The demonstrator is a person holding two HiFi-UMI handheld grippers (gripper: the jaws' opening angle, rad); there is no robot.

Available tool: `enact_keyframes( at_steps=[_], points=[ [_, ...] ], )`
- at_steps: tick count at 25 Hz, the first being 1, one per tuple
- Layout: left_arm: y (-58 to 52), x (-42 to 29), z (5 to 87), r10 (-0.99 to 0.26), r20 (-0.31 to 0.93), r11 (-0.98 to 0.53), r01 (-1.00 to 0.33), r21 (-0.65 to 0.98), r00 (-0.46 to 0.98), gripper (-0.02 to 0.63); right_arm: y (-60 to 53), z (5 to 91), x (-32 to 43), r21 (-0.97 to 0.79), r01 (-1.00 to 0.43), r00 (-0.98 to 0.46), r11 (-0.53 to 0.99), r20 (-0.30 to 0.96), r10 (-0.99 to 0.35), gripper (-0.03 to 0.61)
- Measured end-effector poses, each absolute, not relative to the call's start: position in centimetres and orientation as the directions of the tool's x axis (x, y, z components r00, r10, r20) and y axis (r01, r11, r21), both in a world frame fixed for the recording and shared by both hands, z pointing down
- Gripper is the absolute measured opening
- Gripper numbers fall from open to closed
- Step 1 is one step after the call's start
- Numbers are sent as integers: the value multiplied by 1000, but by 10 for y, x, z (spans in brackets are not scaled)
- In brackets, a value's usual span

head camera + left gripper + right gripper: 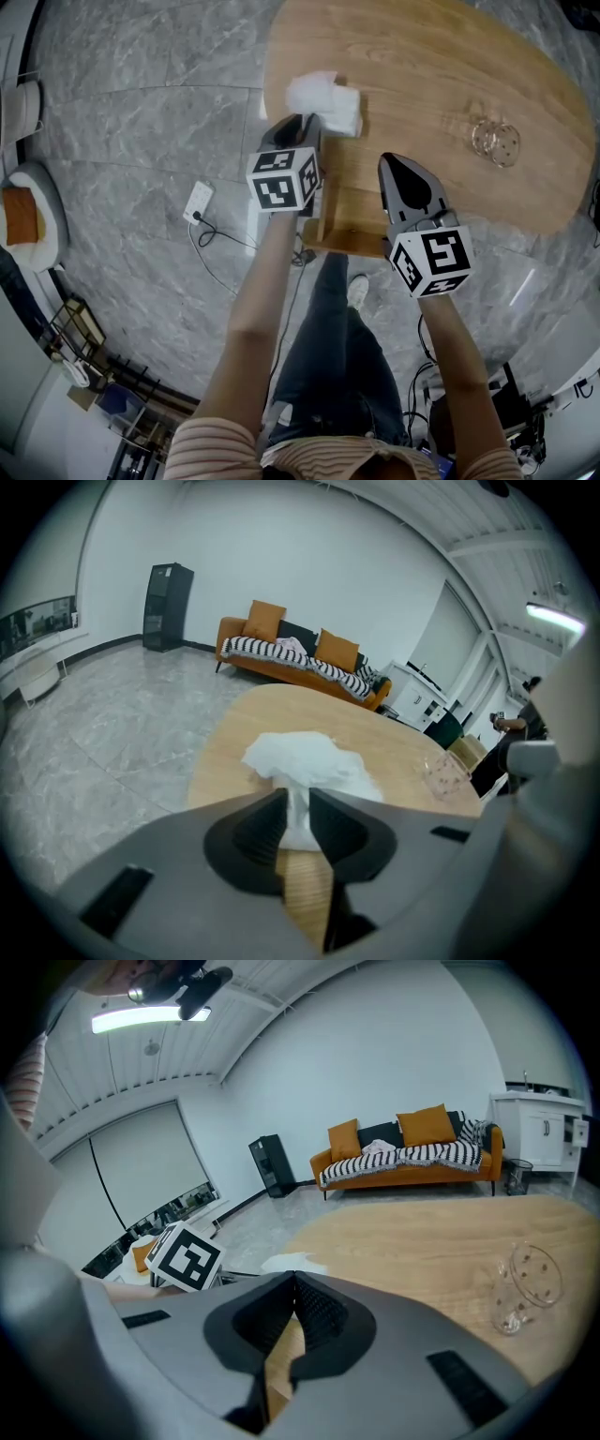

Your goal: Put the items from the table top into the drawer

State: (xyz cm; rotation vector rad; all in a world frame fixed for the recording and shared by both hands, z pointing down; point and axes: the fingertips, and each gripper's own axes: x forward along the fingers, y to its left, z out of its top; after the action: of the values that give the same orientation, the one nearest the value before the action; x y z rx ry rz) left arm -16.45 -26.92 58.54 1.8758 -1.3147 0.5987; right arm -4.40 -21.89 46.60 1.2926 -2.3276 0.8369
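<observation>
Looks steeply down on an oval light-wood table top (441,84). Shows the left gripper (298,808) at that table's left end, closed narrowly on the near tail of a white crumpled tissue wad (305,761), pads pressing the thin white strip from both sides. Leaves the bulk of the wad bunched just beyond the jaw tips, lying on the wood close to the rim. Appears soft and puffy there, deeply creased, brighter along the top, much wider than the pinched tail. Places the right gripper (292,1283) beside the left, apart from the wad, over the table's near edge, jaws pressed together with nothing between them. Includes, farther right on the wood and well apart from both grippers, a small clear glass cup (495,142) tipped on its side.
</observation>
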Motion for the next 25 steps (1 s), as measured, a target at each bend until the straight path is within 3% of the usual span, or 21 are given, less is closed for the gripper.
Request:
enact_keyframes(
  at_steps=[10, 25],
  points=[
    [-268, -165, 583, -584, 729, -178, -932, 315, 358, 39, -216, 463, -36, -313, -865, -501, 392, 562, -658, 8],
    [-257, -163, 535, -640, 663, -137, -906, 400, 389, 28, -209, 434, -41, -283, -869, -493, 405, 545, -678, 8]
  ],
)
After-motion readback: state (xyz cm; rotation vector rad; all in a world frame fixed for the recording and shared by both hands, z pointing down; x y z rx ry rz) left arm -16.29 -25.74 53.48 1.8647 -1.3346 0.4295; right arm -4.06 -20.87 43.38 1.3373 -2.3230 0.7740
